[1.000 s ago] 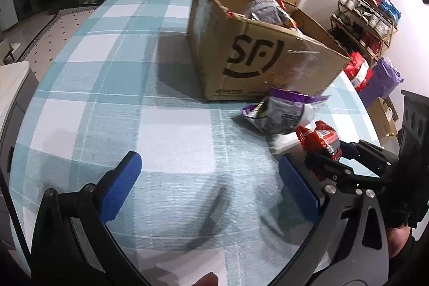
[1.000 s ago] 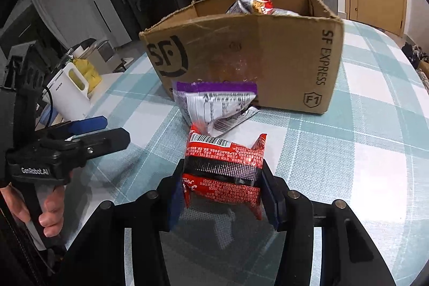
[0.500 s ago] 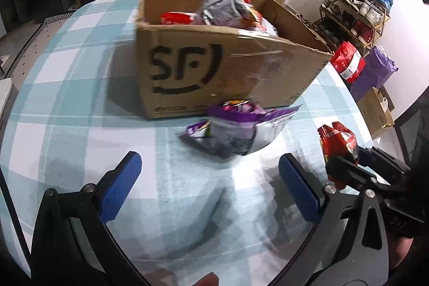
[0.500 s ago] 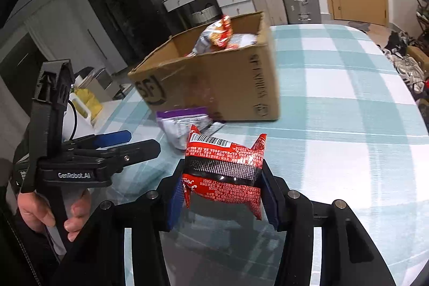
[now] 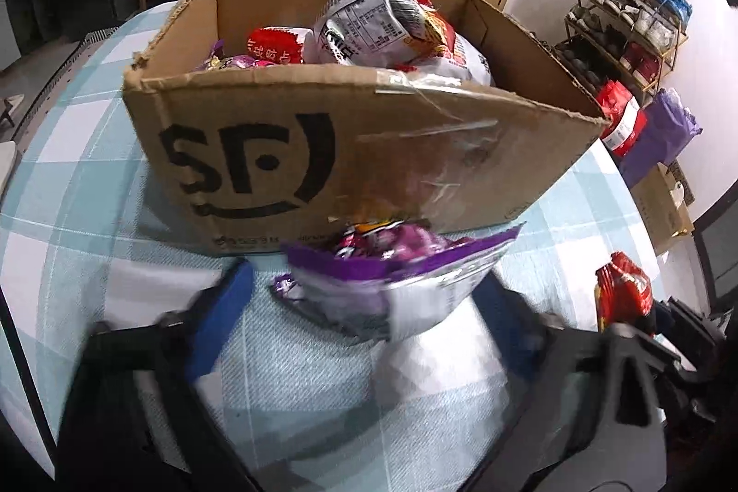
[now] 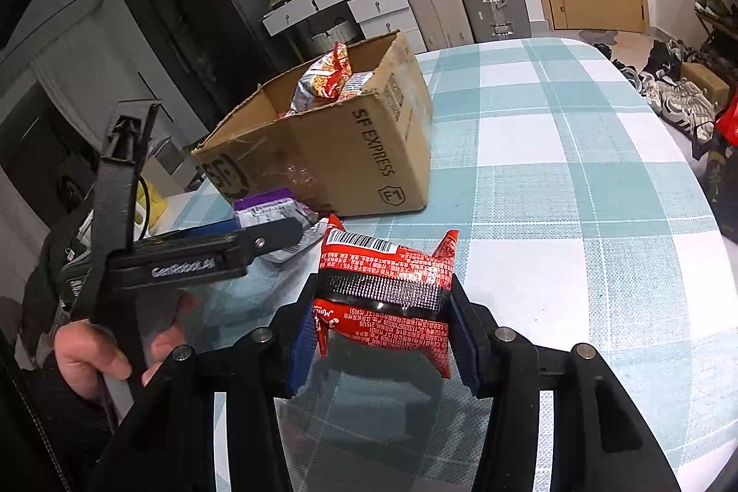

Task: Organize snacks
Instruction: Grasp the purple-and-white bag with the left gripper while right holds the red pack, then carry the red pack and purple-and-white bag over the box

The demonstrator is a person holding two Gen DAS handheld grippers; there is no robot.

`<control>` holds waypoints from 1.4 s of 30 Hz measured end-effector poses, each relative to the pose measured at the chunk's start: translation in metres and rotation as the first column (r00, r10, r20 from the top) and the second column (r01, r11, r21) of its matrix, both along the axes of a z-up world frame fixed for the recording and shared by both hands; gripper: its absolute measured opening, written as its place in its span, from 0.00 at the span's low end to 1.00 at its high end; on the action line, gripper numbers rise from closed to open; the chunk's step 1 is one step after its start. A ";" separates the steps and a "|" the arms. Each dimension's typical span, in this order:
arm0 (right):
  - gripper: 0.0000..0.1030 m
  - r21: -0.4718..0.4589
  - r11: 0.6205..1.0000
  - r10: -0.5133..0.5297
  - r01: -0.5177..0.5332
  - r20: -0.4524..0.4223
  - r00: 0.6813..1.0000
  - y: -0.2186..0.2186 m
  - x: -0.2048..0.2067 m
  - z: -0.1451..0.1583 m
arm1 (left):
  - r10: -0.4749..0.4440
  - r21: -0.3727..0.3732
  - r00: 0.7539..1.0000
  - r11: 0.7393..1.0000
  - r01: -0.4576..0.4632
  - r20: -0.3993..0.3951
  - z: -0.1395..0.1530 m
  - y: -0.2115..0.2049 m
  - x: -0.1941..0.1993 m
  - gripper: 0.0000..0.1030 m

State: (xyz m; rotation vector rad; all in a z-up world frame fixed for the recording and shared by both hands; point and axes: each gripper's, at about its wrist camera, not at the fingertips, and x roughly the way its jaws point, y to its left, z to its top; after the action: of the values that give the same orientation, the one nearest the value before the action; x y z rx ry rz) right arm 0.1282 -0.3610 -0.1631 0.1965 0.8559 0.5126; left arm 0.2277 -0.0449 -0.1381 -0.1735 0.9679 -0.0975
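The left gripper [image 5: 364,330] has just been closing its blue-padded jaws around the crinkly purple-and-silver snack bag [image 5: 392,284], which lies on the checked tablecloth [image 5: 92,178] just at six o'clock of the open brown cardboard box [image 5: 286,151]; whether the pads already press it I cannot tell. It should squeeze the bag's body squarely, not the flimsy seal, before lifting. The right gripper [image 6: 383,335] is clenched on the red foil snack packet [image 6: 387,289], held above the cloth at about five o'clock of the box, best kept clear.

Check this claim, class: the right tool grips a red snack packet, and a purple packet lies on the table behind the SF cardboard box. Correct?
Not quite. The purple packet lies in front of the SF cardboard box, between the left tool's closing fingers, as the left wrist view shows. The right tool does grip the red snack packet.
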 end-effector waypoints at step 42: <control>0.49 0.031 0.999 0.026 -0.031 0.124 0.992 0.033 -0.014 0.055 | -0.062 -0.117 0.990 0.990 0.078 0.130 0.061 0.052 -0.052 0.39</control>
State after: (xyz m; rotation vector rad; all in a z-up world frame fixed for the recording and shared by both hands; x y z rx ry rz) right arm 0.1137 -0.3283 -0.1078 0.1808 0.7304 0.5601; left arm 0.1758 0.0071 -0.0774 -0.2426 0.8424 -0.2299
